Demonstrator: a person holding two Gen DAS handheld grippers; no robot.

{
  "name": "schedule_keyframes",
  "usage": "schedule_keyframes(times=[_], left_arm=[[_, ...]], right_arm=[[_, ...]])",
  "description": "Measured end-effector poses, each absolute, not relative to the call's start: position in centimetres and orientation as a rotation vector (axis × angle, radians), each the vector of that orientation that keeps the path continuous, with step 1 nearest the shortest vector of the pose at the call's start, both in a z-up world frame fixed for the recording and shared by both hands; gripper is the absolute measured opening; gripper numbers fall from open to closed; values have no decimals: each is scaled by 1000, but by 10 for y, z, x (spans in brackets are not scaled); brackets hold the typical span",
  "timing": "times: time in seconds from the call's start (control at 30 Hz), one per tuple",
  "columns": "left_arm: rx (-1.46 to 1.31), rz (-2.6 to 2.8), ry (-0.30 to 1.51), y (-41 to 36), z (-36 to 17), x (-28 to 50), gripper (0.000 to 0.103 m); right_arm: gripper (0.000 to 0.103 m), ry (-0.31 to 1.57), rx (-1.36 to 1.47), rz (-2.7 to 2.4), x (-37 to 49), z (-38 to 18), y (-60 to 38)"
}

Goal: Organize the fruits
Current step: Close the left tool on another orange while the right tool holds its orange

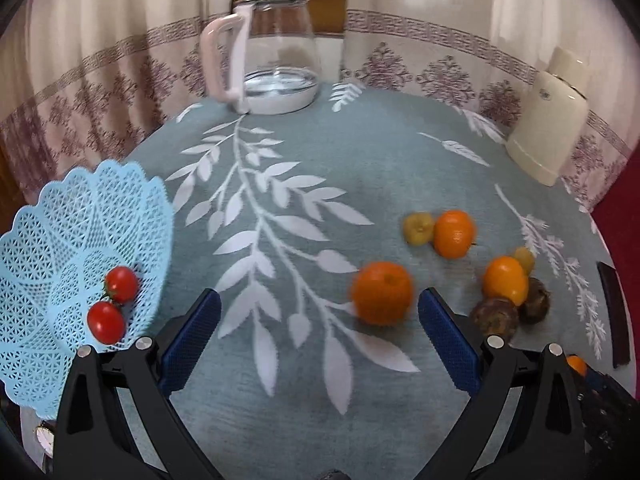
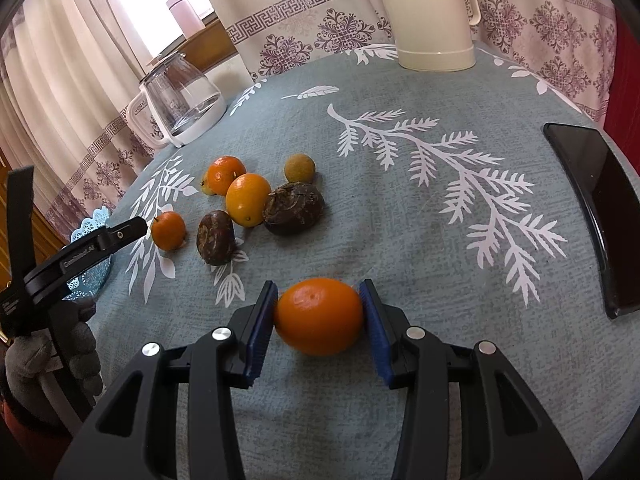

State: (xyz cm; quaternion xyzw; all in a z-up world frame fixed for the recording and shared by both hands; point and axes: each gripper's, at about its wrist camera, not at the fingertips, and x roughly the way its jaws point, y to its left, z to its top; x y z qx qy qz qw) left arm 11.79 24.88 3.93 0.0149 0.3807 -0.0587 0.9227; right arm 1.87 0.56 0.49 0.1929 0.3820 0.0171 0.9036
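The left hand-held gripper [image 1: 319,332] hung wide open over the counter [image 1: 304,240], an orange [image 1: 382,293] just ahead of its right finger. Two tomatoes [image 1: 114,304] lay in the blue basket [image 1: 68,248] at the counter's left edge

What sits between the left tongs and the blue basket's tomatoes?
Nothing but the blue basket rim; the left tongs are open, tomatoes just left, in the left wrist view.
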Motion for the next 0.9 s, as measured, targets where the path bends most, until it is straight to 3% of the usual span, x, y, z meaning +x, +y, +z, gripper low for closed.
schedule_keyframes(times=[0.27,0.7,0.9], left_arm=[[114,-159,778,225,28,126,100],[45,-253,846,220,10,143,41],[23,-250,843,224,11,138,41]], right_arm=[[44,788,403,38,18,6,6],[44,789,401,38,18,6,7],[44,789,401,39,18,5,7]])
